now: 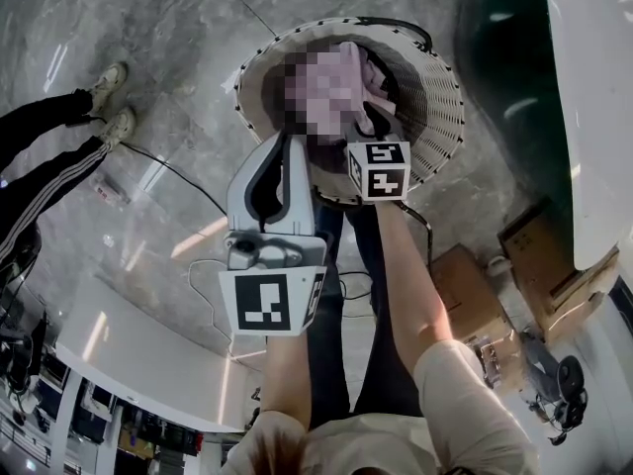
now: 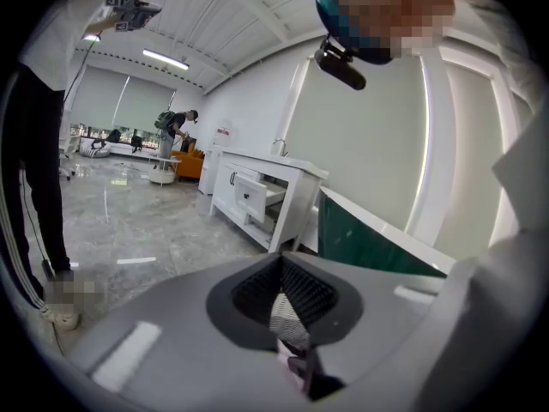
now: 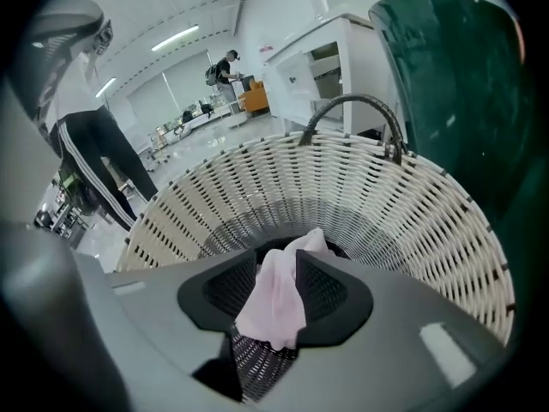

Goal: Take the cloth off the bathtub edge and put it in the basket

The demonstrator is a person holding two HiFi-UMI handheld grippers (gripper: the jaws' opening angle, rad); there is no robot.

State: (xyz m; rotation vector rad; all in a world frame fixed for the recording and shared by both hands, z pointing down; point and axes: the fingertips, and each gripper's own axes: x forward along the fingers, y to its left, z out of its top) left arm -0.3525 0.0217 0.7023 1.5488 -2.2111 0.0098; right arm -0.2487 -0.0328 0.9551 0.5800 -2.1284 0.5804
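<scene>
We are at the drop: our right gripper (image 3: pixel 284 263) grasps the pink cloth (image 3: pixel 273 305) inside the basket (image 3: pixel 360 196) at twelve o'clock. The left gripper (image 2: pixel 280 261) is clenched and empty. Next, we should release fully.

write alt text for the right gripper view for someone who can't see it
A pink cloth sits between the jaws of the right gripper, poised over the open mouth of a cream wicker basket with a dark handle. A dark green bathtub stands behind at right.
</scene>
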